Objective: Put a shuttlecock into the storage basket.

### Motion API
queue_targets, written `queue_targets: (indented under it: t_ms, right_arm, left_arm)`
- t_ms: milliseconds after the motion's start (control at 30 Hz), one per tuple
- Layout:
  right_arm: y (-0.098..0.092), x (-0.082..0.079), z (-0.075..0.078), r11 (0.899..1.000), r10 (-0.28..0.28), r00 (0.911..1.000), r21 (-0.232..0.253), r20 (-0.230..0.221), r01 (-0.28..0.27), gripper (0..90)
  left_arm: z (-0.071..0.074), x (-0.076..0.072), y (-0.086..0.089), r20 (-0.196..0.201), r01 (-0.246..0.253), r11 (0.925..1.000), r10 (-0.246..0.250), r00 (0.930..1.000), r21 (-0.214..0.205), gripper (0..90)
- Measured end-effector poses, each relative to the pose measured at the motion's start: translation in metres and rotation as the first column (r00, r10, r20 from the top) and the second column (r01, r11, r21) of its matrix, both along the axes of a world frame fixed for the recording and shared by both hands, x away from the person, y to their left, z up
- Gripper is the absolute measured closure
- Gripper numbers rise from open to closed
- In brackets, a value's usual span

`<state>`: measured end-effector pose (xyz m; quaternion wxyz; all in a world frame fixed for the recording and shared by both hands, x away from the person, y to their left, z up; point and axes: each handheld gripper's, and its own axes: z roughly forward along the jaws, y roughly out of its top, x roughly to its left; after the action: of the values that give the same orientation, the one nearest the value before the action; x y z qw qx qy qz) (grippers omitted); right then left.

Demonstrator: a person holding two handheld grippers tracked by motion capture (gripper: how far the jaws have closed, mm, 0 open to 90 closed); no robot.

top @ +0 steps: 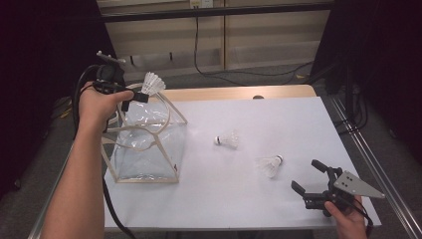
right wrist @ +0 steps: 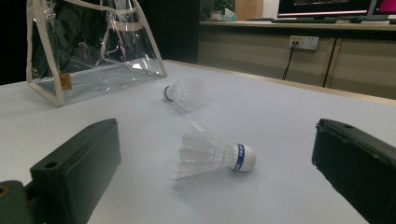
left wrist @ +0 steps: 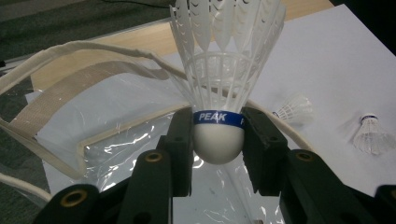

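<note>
White plastic shuttlecock (left wrist: 219,93) with blue PEAK band, gripped between black jaws; clear bag (top: 144,144) trimmed in cream at nine o'clock on white tabletop (top: 278,129).

I'm in an office or lab: monitors (right wrist: 327,7) on a counter, wall sockets (right wrist: 303,42), trailing cables (top: 199,50), black curtains (top: 45,50)

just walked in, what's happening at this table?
A person is putting shuttlecocks into a clear bag. The left tool is clamped on the cork of one shuttlecock, feathers up, above the bag's open top. Two more lie on the white table: the middle shuttlecock and the near shuttlecock, which lies on its side in front of the right tool. That tool's jaws stand wide open with nothing between the pads.
</note>
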<state>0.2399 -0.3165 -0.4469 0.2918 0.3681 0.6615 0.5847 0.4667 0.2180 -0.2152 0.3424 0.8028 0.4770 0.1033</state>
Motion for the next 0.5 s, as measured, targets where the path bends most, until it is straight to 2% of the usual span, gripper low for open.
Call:
queue_targets:
  t_ms: [500]
  right_arm:
    - [-0.0005,-0.0001,0.0001,1.0,0.0,1.0,0.0,0.001,0.0,1.1]
  left_arm:
    - [-0.004,0.0026,0.0065,0.006,-0.037,0.9993,0.037,0.9993,0.005,65.6]
